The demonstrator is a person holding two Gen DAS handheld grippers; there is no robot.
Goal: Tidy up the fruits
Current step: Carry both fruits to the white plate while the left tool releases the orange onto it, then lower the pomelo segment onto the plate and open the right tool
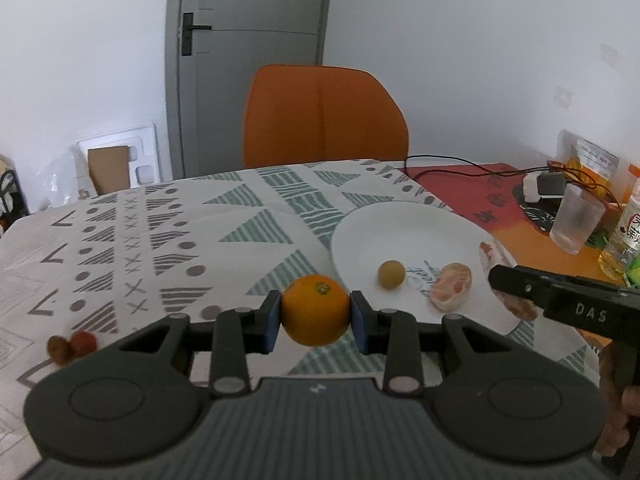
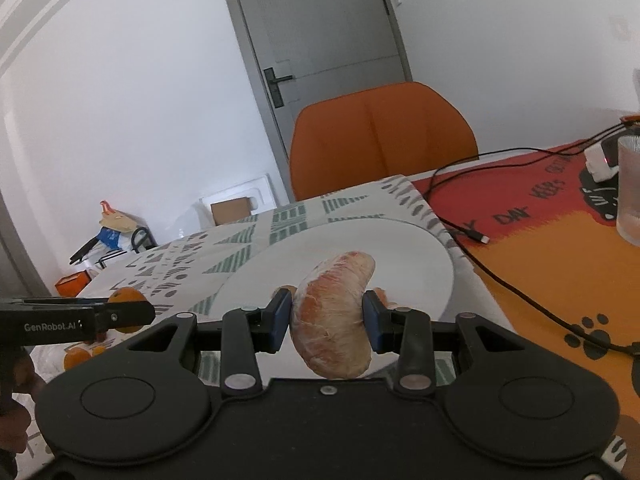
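- Nearest, a small orange (image 1: 315,310) is clamped between the blue pads of the left gripper (image 1: 316,316), held above the patterned tablecloth (image 1: 160,240) just left of the white plate (image 1: 400,232).
- A peeled grapefruit segment (image 2: 334,316) is pinched by the right gripper (image 2: 329,316) over the plate's near edge.
- On the near left of the cloth, two small reddish-brown fruits (image 1: 72,346) are left unsorted.
- Farther in, a small round yellow-brown fruit (image 1: 391,275) and another peeled segment (image 1: 451,286) are already lying on the plate.
- The task is judged partly done: two pieces are plated, two carried, and at least two left.
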